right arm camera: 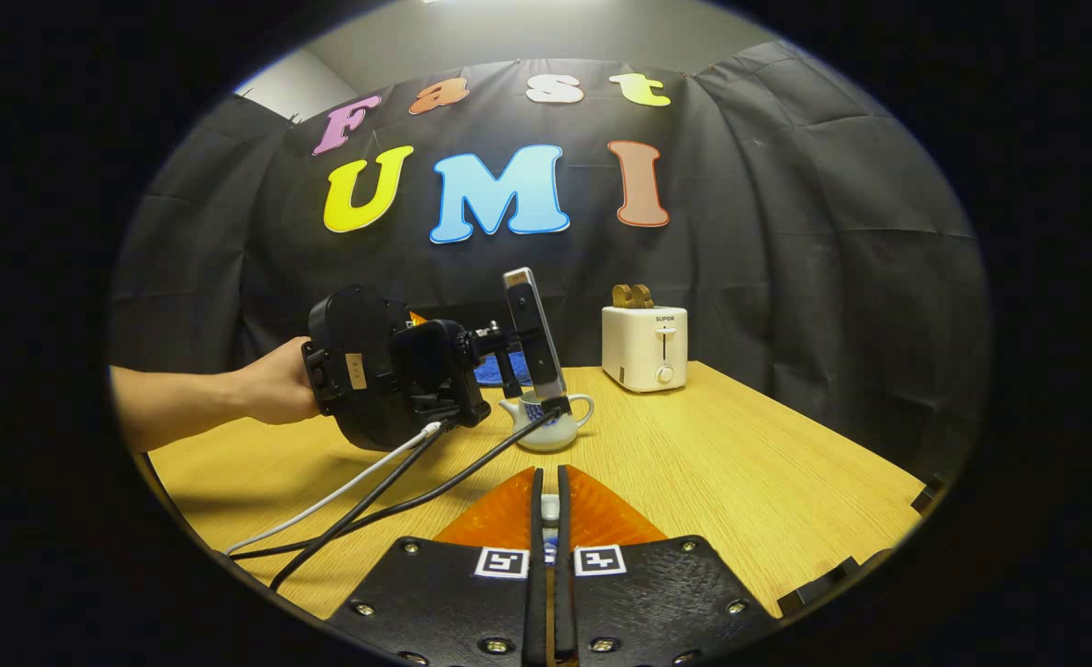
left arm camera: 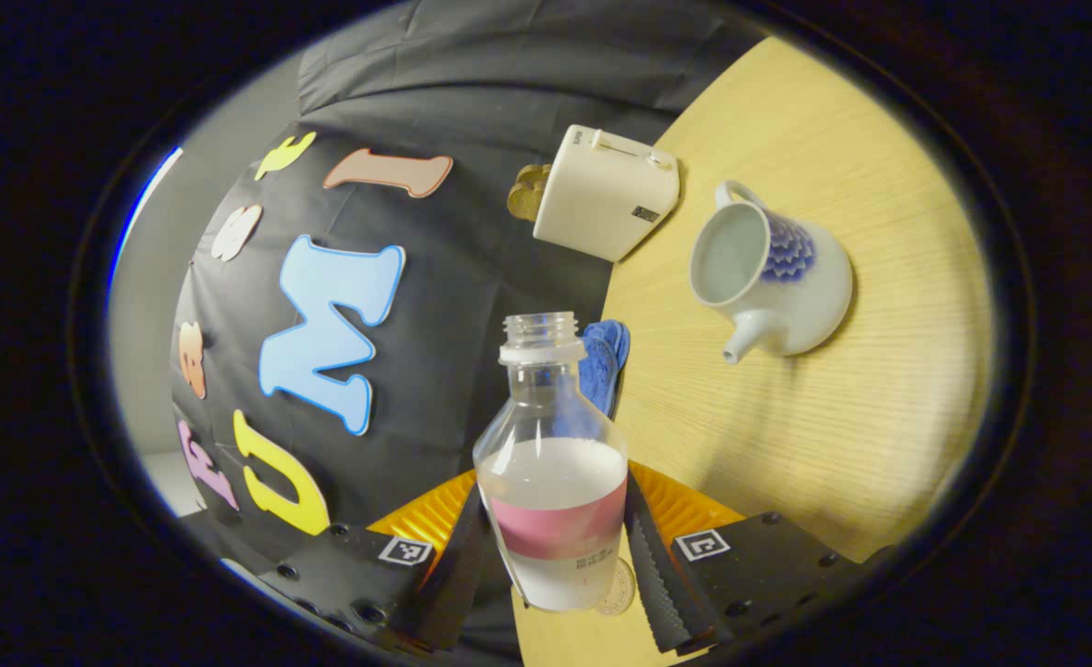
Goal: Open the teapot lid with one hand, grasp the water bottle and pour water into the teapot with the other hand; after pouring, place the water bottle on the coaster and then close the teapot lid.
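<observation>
The uncapped water bottle (left arm camera: 553, 482), partly full, sits between the jaws of the left gripper (left arm camera: 555, 556), both fingers pressing its labelled lower body, tilted with its neck toward the lidless teapot (left arm camera: 772, 278) on the desk (left arm camera: 842, 435). The right gripper (right arm camera: 550, 519) has its jaws nearly closed on something small and pale that cannot be made out. A white toaster (right arm camera: 645, 347) stands behind the teapot at the desk's far edge.

white toaster (right arm camera: 645, 347), blue cloth (left arm camera: 606, 357), wooden table (right arm camera: 740, 482)
</observation>
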Demonstrator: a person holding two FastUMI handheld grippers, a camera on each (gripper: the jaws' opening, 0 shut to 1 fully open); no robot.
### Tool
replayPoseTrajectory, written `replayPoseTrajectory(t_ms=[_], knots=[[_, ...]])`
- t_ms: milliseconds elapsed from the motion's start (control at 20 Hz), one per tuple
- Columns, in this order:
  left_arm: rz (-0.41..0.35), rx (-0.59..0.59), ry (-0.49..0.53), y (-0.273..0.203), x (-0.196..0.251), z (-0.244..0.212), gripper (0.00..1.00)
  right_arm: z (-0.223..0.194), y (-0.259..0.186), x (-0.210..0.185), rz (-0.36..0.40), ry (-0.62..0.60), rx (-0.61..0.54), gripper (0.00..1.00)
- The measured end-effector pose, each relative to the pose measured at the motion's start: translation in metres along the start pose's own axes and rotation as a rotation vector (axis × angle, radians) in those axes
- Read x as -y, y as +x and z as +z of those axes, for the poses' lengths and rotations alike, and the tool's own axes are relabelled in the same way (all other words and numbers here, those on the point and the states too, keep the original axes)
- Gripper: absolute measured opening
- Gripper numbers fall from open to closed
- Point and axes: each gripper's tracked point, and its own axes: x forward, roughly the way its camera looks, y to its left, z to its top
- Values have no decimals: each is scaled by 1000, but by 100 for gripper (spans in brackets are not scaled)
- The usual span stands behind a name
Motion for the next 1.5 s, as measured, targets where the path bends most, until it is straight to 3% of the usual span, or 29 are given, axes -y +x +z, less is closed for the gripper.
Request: replayPoseTrajectory(t_ms=[500, 700, 1500], knots=[[-29, 0, 188, 6, 12, 14, 87, -2, 0, 1, 6, 11, -3, 4], [-3, 11, 305, 5, 8, 24, 86, -2, -1, 2, 4, 16, -2, 4], [-23, 11, 542, 10, 8, 40, 87, -3, -2, 5, 8, 30, -10, 4]])
